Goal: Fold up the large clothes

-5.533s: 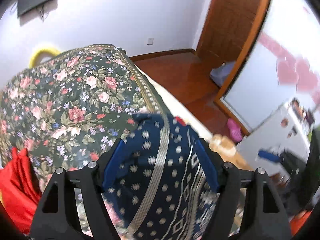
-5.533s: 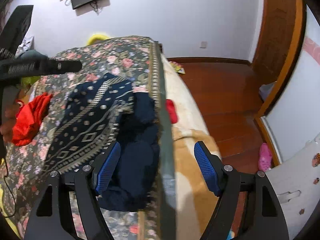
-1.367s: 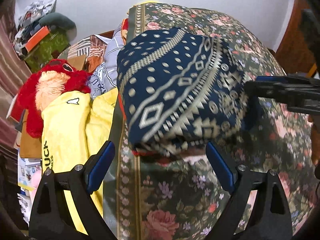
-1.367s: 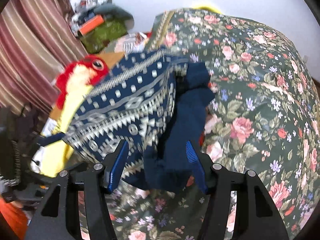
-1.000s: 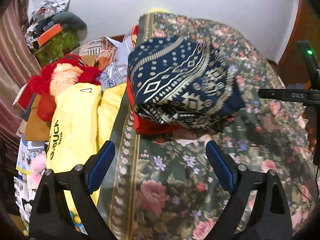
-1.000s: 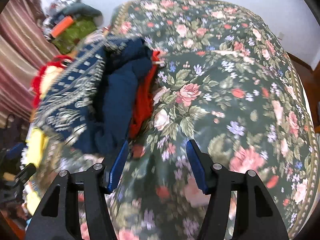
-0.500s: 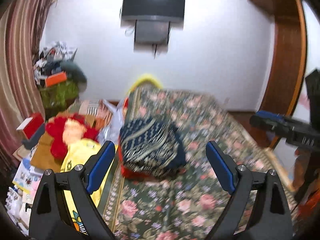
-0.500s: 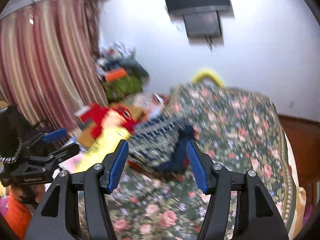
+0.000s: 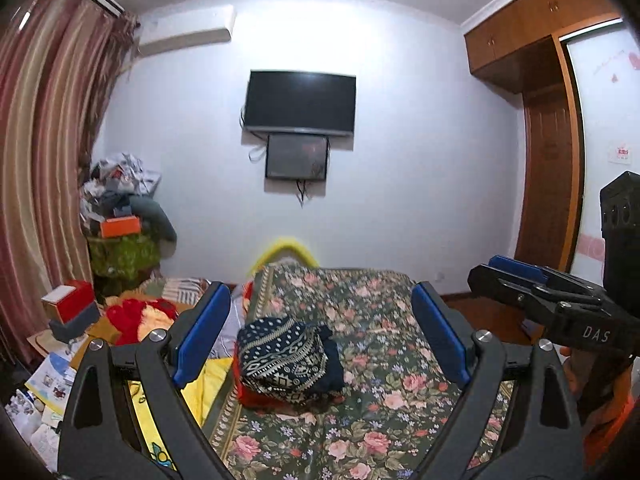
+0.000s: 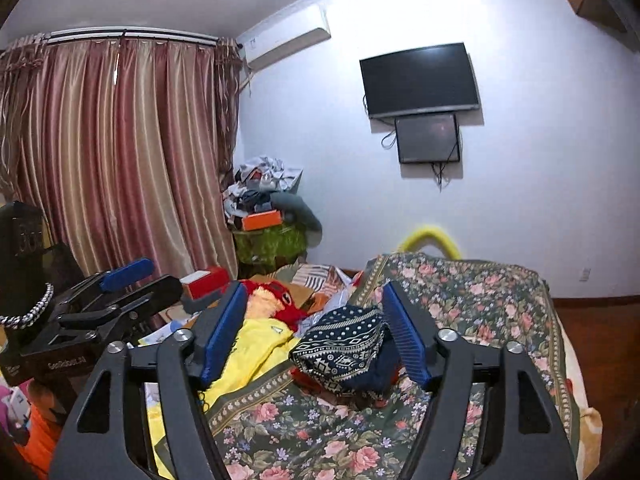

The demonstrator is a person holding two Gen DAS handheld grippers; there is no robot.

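A folded navy garment with a white pattern (image 9: 286, 360) lies on top of a red garment (image 9: 256, 398) near the left edge of the flowered bed (image 9: 380, 420). It also shows in the right wrist view (image 10: 344, 348). My left gripper (image 9: 320, 340) is open and empty, held up and well back from the pile. My right gripper (image 10: 316, 334) is open and empty, also raised and back from it. The right gripper shows at the right of the left wrist view (image 9: 520, 280), and the left gripper at the left of the right wrist view (image 10: 124, 276).
A yellow garment (image 10: 256, 356) and a red plush toy (image 10: 276, 296) lie left of the bed. Cluttered boxes and a heap (image 10: 264, 216) stand by the curtain (image 10: 120, 160). A TV (image 9: 300, 102) hangs on the far wall. A wooden wardrobe (image 9: 548, 152) stands at the right.
Both grippers let go of the folded navy garment on the red one, then pulled back and tilted up, so the wall and TV are in view.
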